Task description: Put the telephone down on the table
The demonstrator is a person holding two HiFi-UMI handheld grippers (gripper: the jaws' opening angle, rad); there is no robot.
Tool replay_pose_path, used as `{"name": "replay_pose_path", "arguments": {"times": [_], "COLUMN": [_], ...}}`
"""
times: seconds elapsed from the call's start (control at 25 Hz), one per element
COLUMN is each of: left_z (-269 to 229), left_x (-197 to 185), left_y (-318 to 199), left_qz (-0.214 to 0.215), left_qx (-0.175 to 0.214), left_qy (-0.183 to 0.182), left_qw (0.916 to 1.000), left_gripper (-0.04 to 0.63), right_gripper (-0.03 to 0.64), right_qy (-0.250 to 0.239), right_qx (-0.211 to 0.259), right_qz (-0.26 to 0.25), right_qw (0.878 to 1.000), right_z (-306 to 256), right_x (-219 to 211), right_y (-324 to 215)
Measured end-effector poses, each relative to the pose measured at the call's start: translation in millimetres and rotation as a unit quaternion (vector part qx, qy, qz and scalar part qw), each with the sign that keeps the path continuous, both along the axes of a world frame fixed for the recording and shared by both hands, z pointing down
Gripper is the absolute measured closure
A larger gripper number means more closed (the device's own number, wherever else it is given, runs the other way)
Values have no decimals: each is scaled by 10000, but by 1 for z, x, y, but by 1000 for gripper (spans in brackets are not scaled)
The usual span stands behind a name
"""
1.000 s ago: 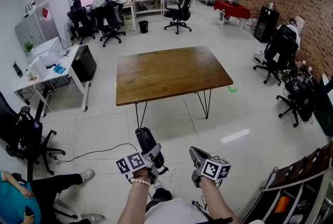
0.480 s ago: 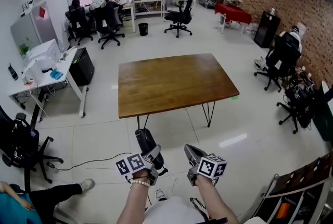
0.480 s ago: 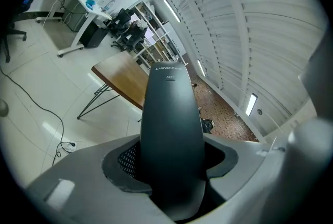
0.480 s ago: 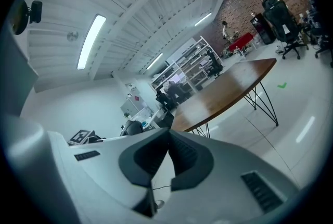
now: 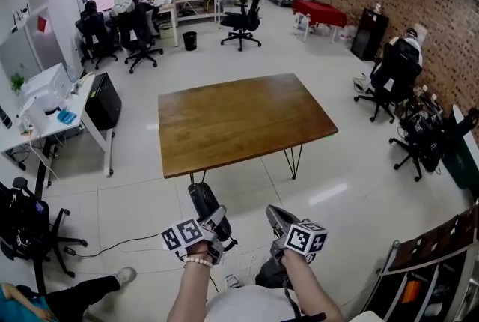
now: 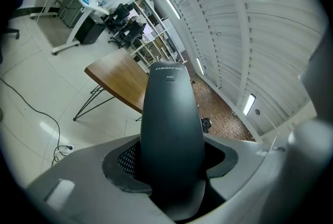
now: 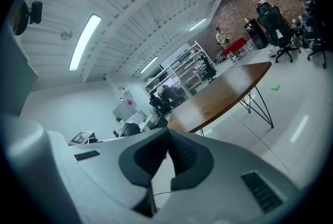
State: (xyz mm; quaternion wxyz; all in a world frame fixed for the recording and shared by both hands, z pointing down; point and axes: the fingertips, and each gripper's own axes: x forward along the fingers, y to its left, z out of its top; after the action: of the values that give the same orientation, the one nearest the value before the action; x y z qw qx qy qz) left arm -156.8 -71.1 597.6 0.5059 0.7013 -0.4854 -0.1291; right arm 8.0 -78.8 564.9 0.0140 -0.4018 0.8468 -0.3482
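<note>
A black telephone handset (image 5: 203,202) stands clamped between the jaws of my left gripper (image 5: 215,222), low in the head view and over the floor. In the left gripper view the handset (image 6: 171,124) fills the middle, its tip pointing up and away from the left gripper (image 6: 171,168). The wooden table (image 5: 239,118) stands ahead on thin black legs, its top bare; it also shows as the table (image 6: 117,74) and the table (image 7: 223,90). Beside the left one, my right gripper (image 5: 275,216) is shut with nothing in it, and its pads meet in the right gripper (image 7: 167,137) view.
A black cable (image 5: 112,242) runs over the floor at the left. A white desk (image 5: 52,114) and a dark cabinet (image 5: 101,99) stand left of the table. Office chairs (image 5: 393,77) are at the right, with a rack (image 5: 426,275) at the lower right. A person's leg (image 5: 82,290) shows at the lower left.
The table has grown larger and come nearer in the head view. Both grippers keep their places in that view, and the handset stays gripped.
</note>
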Motion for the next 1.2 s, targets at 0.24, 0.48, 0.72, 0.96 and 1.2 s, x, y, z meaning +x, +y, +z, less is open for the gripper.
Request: {"name": "replay_pose_path", "arguments": {"times": [0.24, 0.48, 0.72, 0.96, 1.2], "left_z": [6, 0, -4, -7, -4], "left_x": [-2, -4, -10, -20, -20], "left_y": [-11, -33, -60, -99, -145], "left_qz": [84, 106, 74, 3, 1], "left_qx": [-81, -46, 10, 37, -16], "left_qy": [28, -25, -163, -248, -332], "left_qw": [9999, 9999, 9998, 9997, 9994], "left_gripper": [313, 313, 313, 313, 313], "right_gripper": [612, 612, 612, 611, 611], "right_qy": [-65, -105, -228, -247, -281], "right_qx": [-70, 3, -26, 5, 18], "right_qz": [21, -150, -286, -454, -544], "right_qw": [10000, 9998, 9993, 9987, 9981], "right_z": [2, -3, 0, -2, -5], "right_x": [-7, -24, -40, -56, -63], "right_y": [-11, -32, -65, -109, -158]}}
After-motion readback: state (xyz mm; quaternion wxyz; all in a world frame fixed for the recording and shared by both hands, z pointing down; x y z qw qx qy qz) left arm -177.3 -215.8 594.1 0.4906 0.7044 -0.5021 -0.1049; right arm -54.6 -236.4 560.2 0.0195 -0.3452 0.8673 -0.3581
